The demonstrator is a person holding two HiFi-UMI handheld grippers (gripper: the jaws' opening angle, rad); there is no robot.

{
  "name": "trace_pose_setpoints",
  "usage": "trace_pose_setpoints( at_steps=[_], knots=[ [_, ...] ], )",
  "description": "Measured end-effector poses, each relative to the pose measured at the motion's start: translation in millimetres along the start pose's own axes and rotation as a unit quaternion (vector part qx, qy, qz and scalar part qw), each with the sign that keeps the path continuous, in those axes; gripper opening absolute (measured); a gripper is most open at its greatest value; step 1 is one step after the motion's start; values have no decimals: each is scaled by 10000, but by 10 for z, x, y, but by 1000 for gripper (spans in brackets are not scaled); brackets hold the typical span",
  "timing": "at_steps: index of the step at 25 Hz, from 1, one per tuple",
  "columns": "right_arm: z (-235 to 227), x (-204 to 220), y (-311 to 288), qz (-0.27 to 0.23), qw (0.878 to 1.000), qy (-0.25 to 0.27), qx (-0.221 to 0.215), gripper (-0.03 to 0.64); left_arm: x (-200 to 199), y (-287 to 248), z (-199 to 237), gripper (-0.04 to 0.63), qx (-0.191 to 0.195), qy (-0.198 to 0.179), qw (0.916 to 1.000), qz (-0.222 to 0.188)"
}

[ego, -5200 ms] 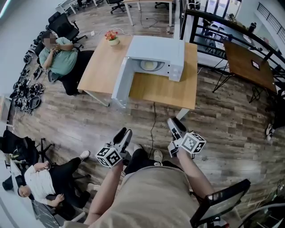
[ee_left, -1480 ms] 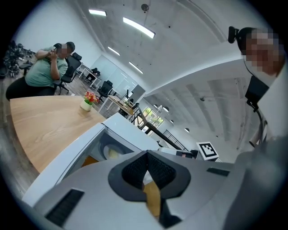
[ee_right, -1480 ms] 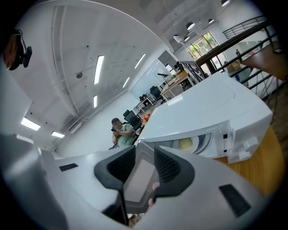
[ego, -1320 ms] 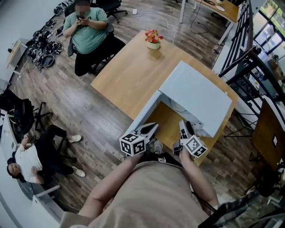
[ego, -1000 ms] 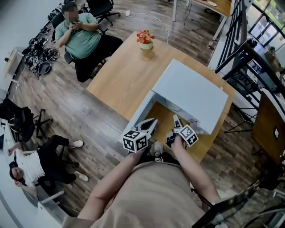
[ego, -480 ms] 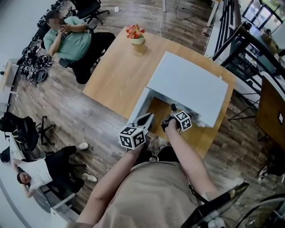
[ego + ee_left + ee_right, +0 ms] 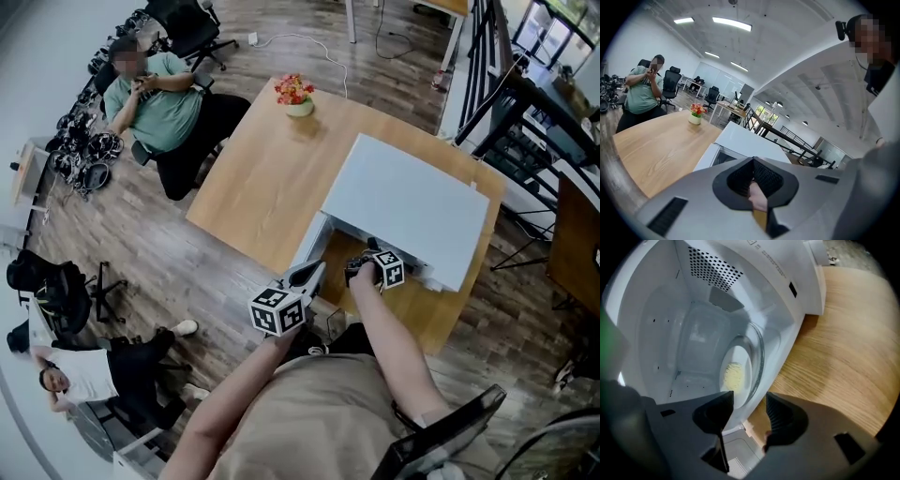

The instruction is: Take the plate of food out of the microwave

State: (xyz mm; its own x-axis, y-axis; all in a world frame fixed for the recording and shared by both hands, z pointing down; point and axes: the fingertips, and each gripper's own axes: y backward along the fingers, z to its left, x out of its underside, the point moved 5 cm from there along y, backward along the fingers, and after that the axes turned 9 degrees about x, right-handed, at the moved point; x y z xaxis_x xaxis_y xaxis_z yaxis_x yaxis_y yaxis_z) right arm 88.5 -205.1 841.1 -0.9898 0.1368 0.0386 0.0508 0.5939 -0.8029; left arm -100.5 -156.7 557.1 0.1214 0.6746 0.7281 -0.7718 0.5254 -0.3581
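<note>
A white microwave [image 7: 405,208] stands on the wooden table [image 7: 262,169] with its door [image 7: 310,246] swung open to the left. Inside, a white plate [image 7: 740,363] with pale yellow food [image 7: 733,375] rests on the glass turntable [image 7: 759,351]. My right gripper [image 7: 749,399] is at the oven's mouth [image 7: 370,265]; its jaws are closing, with the near rims of the plate and turntable in the gap and no pad pressing on them. Beside the open door, my left gripper [image 7: 302,279] is shut and empty, pointing over the table [image 7: 752,180].
A small pot of red flowers [image 7: 297,97] sits at the table's far end. A person in a green shirt [image 7: 155,89] sits beyond the table's left side, another person [image 7: 75,370] at lower left. Black railings [image 7: 487,56] run behind the microwave.
My right gripper has moved forward from in front of the microwave to its opening. The left gripper stays by the open door.
</note>
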Motion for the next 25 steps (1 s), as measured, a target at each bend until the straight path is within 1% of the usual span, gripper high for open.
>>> trace_pose_setpoints(
  at_steps=[5, 9, 15, 18, 22, 25],
  knots=[
    [-43, -23, -101, -40, 9996, -276, 86, 224, -70, 34, -8, 3, 172, -64, 9998, 74],
    [-84, -89, -172, -55, 9990, -418, 149, 222, -30, 51, 58, 3, 211, 18, 9997, 104],
    [-48, -33, -260, 32, 9994, -354, 31, 209, -14, 224, 229, 3, 53, 56, 9999, 154],
    [-18, -109, -250, -6, 9998, -189, -4, 188, -7, 223, 244, 3, 45, 159, 9998, 84],
    [-34, -41, -224, 104, 9999, -40, -40, 187, -9, 267, 295, 3, -25, 205, 9998, 65],
    [-100, -81, -157, 123, 9999, -46, -66, 155, 16, 242, 300, 3, -27, 215, 9998, 52]
  ],
)
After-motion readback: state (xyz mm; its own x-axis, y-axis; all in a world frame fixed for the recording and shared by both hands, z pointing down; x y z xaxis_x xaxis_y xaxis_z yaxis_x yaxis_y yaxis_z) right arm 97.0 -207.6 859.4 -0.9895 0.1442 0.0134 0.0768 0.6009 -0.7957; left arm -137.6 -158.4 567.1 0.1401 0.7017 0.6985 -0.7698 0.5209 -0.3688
